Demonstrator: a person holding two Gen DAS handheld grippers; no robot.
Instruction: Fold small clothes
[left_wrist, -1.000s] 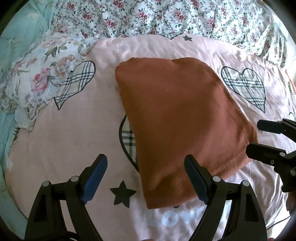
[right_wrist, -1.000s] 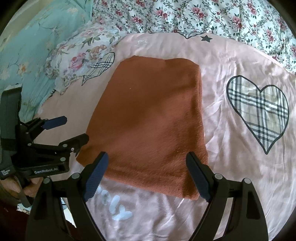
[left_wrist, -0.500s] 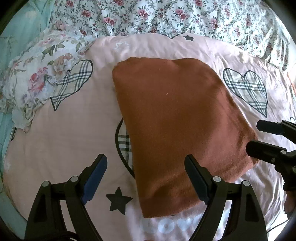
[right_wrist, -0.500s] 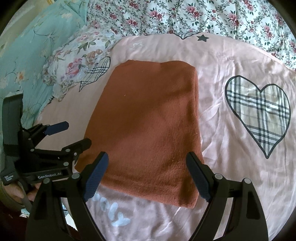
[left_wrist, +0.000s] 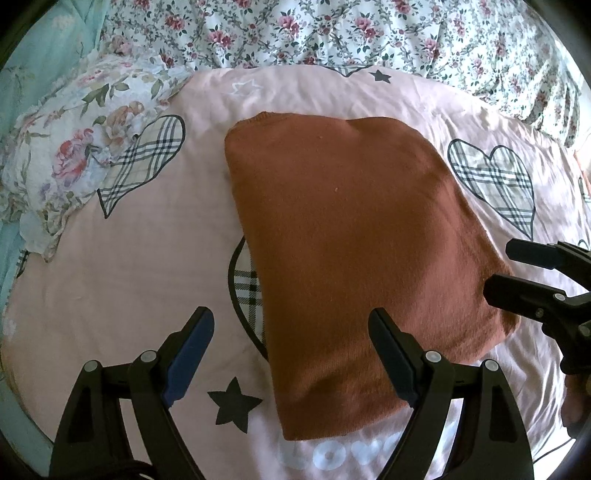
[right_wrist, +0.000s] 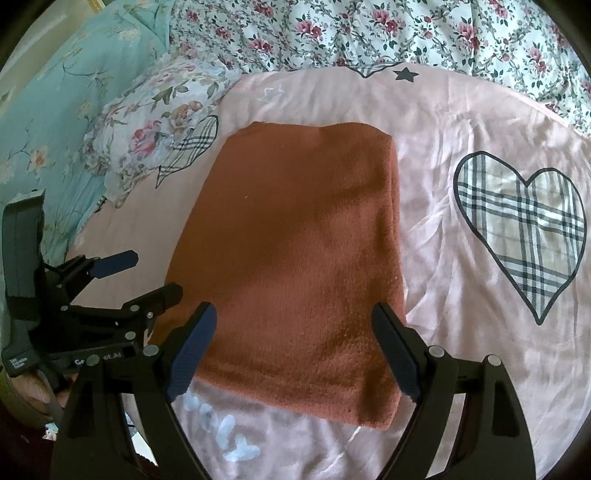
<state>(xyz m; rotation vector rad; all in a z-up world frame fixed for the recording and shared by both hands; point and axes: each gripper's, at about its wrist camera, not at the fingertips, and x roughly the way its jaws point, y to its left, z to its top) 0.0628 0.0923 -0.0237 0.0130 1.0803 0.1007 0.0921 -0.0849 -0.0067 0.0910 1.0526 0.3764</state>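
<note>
Rust-orange knit garment (left_wrist: 354, 243), folded into a long rectangle, lies flat on a pink sheet (left_wrist: 140, 258) printed with plaid hearts and black stars. Its long axis runs from the near edge of the sheet toward the far edge, leaning slightly to the left as it goes away; the near short end sits just above pale lettering printed on the sheet. Left gripper (left_wrist: 291, 354) hovers over the garment's near left corner, fingers spread wide and holding nothing. Right gripper (right_wrist: 295, 350) hovers over the near short end, also spread wide and empty. Beyond the sheet's far edge lies a white quilt with red flowers (right_wrist: 406, 33). At the far left corner sits a floral pillow (right_wrist: 155, 125), with teal floral fabric (right_wrist: 55, 96) beside it.
</note>
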